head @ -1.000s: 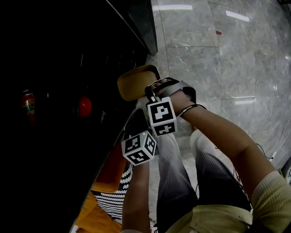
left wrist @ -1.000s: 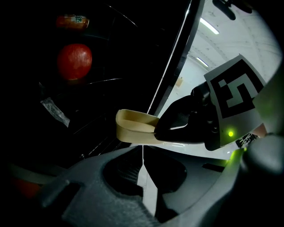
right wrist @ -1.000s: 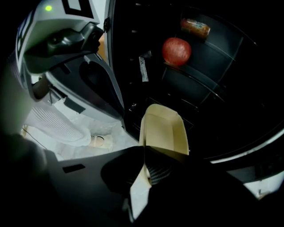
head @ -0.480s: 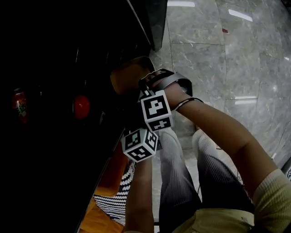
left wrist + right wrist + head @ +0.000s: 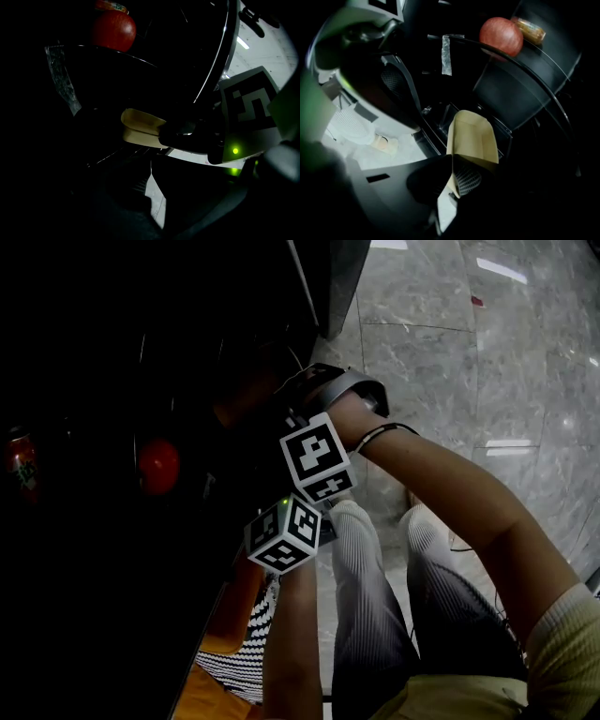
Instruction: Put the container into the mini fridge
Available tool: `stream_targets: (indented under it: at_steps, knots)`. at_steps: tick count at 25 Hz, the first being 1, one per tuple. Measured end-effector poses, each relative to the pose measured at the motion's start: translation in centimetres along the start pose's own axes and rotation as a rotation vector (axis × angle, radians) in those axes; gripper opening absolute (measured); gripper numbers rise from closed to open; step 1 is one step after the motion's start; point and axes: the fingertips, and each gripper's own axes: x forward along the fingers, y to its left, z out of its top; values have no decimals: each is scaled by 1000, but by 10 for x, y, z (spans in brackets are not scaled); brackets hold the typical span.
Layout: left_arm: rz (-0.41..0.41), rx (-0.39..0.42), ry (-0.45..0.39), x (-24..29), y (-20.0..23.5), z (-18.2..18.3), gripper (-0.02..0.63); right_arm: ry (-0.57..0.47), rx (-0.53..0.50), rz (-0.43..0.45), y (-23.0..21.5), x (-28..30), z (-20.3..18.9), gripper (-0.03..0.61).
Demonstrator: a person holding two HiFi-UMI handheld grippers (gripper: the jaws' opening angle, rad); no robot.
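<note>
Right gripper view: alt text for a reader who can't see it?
The right gripper is shut on the edge of a tan container, pointing it into a dark fridge. Above, a red apple sits on a glass shelf.

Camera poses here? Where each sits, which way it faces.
Head view: on the person's head, facing steeply down at fridge and floor; forearms, legs show.
Left gripper view: on the left gripper, facing into the fridge; own jaws show.
Right gripper view: on the right gripper, facing into the fridge; jaws clamp the container.
Both gripper views share container and apple.
</note>
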Motion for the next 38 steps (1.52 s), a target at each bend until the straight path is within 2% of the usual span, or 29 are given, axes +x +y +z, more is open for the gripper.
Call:
stream_targets:
  at_steps: [6,16,25,28,32,33,34,35,38]
  knots:
    - [29,-62,-37,7,9,8,25,-24,6,-16,-12,7,-3,34]
    - [71,-142,-95,13,24,20,25,-32,-51,-45,-31,20,-6,34]
    - [67,-120,-105,27,22,27,25,-55,-26,-60,-40,34,-9,34]
    - [68,-119,-100,29,21,28,25,-75,16,-65,-42,35,-9,35]
    - [69,-118,-89,31,19,30,25,-135,153,-40,-42,30,-7,39]
    - [69,-119,-88,30,18,30,25,-148,176,-33,-41,27,-6,61]
    - [70,-118,-87,29,17,30,25,-160,194,-28,-40,25,-6,120]
    - [70,-114,-86,28,16,30,25,-169,208,-27,-38,21,-5,140]
    - [65,-105,-88,23,10,30,25,-184,245,-57,-38,7,-8,138]
